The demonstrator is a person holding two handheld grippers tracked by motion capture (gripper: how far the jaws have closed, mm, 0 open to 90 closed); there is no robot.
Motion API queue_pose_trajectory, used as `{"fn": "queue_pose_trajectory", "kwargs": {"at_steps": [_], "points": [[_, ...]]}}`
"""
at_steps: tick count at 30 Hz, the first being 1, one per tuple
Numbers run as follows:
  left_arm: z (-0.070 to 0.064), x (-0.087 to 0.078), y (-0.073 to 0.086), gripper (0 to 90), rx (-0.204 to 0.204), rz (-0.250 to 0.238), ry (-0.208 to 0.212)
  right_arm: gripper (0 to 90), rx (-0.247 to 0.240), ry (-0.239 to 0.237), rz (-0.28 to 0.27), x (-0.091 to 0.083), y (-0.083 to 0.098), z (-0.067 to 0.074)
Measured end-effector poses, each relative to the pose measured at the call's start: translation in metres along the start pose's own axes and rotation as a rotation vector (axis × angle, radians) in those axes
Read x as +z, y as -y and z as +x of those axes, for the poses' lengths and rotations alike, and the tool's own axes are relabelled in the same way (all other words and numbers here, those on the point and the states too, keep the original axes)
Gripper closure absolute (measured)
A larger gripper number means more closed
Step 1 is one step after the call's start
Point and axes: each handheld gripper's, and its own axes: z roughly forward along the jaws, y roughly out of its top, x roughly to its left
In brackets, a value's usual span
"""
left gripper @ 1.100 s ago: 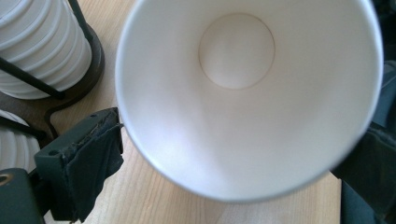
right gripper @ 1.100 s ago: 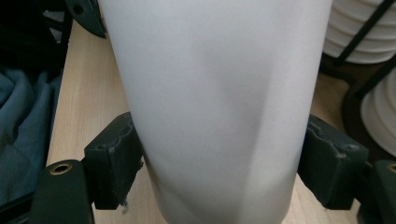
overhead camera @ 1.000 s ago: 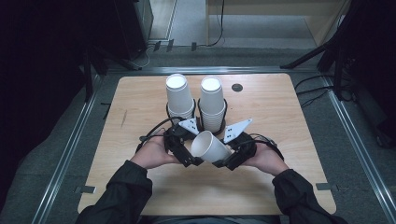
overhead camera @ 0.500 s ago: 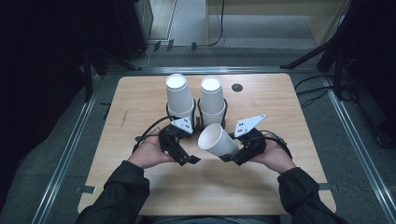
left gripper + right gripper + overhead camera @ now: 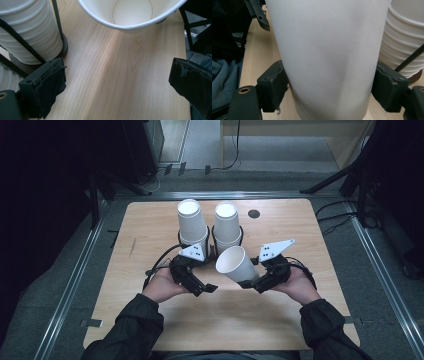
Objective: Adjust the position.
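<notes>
My right gripper (image 5: 252,282) is shut on the lower body of a single white paper cup (image 5: 236,265). The cup is tilted, with its open mouth up and to the left. In the right gripper view both jaws press the cup's sides (image 5: 329,55). My left gripper (image 5: 204,287) is open with nothing between its jaws and sits just left of the cup, apart from it. The left gripper view looks into the cup's mouth (image 5: 132,12) past its spread jaws (image 5: 117,82).
Two tall stacks of white cups stand in black wire holders behind the grippers, the left stack (image 5: 192,225) and the right stack (image 5: 226,226). A small dark round hole (image 5: 254,213) marks the wooden table (image 5: 150,230) at the back right. Metal rails border the table.
The two grippers have drawn apart. The left gripper has let go of the cup and moved left, and the right gripper has carried the cup slightly right and up.
</notes>
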Motion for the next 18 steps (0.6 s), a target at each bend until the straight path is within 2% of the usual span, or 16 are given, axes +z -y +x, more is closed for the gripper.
{"fn": "queue_pose_trajectory", "kwargs": {"at_steps": [2,5,12,16,18], "points": [[-0.001,0.001,-0.001,1.3,0.002,-0.008,0.0,21.7,0.003,-0.002,-0.004,0.0,0.0,0.0],[-0.005,0.002,-0.003,1.3,0.016,-0.037,-0.029,21.7,0.0,0.001,-0.006,0.0,0.0,0.0],[-0.005,0.006,-0.006,1.3,-0.017,-0.068,0.004,21.7,0.0,-0.011,-0.011,0.001,-0.001,0.001],[-0.006,0.004,-0.009,1.3,-0.025,-0.12,0.005,21.7,-0.006,-0.019,-0.009,0.003,-0.001,0.0],[-0.006,0.004,-0.011,1.5,-0.043,-0.138,0.023,21.7,-0.004,-0.025,-0.01,0.004,-0.001,0.0]]}}
